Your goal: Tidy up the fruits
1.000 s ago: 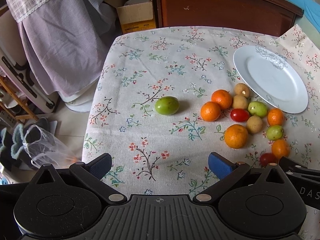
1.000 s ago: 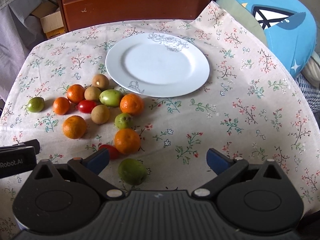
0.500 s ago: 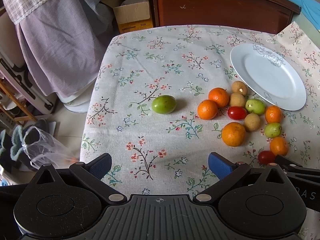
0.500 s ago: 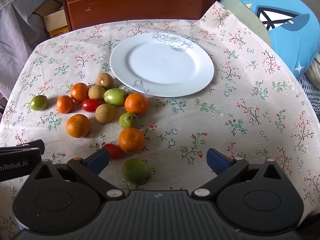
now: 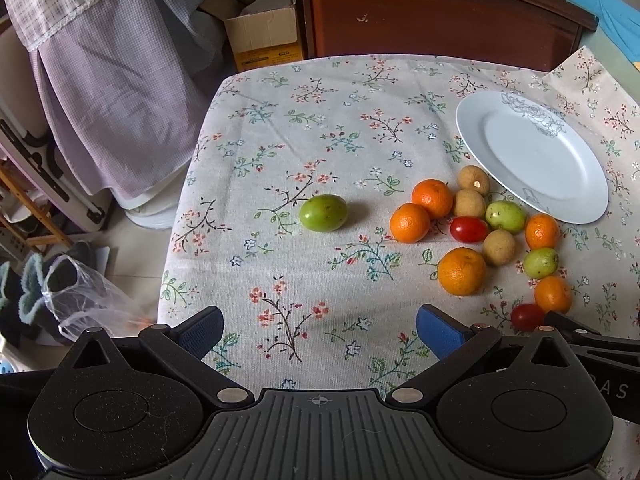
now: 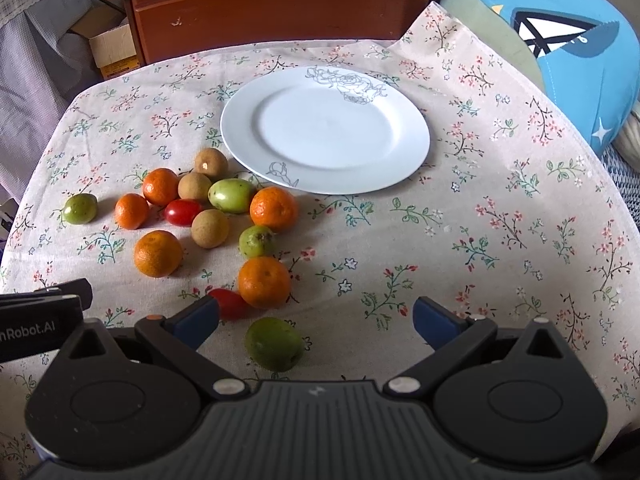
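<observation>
Left gripper point(image 5: 318, 330) hangs over the desk point(image 5: 320, 128), jaws spread, nothing in them, lone green fruit point(image 5: 323, 213) well ahead of it and apart from the fruit cluster point(image 6: 208, 216). Right gripper point(image 6: 314, 320) likewise wide apart and empty, another green fruit point(image 6: 273, 344) sitting low between its fingers; white plate point(image 6: 404, 160) beyond is bare. Looks like the pre-grasp step: next, drop the right jaws around that fruit, clamp gently so it doesn't roll, carry to plate.
</observation>
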Demonstrator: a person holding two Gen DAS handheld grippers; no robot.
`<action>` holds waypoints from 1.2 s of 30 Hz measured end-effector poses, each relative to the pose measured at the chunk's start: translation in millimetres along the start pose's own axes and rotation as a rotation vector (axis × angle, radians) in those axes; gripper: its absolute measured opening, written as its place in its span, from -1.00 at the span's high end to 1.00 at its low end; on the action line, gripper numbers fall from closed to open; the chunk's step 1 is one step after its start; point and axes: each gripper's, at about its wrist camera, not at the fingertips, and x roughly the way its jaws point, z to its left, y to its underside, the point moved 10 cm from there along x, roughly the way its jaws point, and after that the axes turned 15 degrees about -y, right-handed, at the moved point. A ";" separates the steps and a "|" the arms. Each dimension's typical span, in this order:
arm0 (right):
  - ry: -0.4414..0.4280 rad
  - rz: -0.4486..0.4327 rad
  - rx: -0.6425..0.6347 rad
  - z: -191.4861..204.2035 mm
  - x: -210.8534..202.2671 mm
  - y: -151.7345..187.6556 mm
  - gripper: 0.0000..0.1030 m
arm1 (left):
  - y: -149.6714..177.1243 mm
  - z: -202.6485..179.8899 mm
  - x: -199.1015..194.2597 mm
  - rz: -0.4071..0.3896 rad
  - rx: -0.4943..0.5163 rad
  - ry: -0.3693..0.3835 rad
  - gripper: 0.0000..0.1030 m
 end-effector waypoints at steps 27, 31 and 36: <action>-0.007 -0.039 0.011 -0.6 -5.4 -4.8 -0.98 | 0.0 -3.5 -3.5 -0.027 0.020 -0.023 -0.99; -0.010 -0.039 0.012 -0.4 -5.0 -4.8 -0.98 | -0.1 -3.5 -3.4 -0.027 0.020 -0.022 -0.99; -0.022 -0.041 0.021 -0.9 -4.3 -4.6 -0.98 | -1.0 -4.1 -4.1 -0.030 0.016 -0.014 -0.99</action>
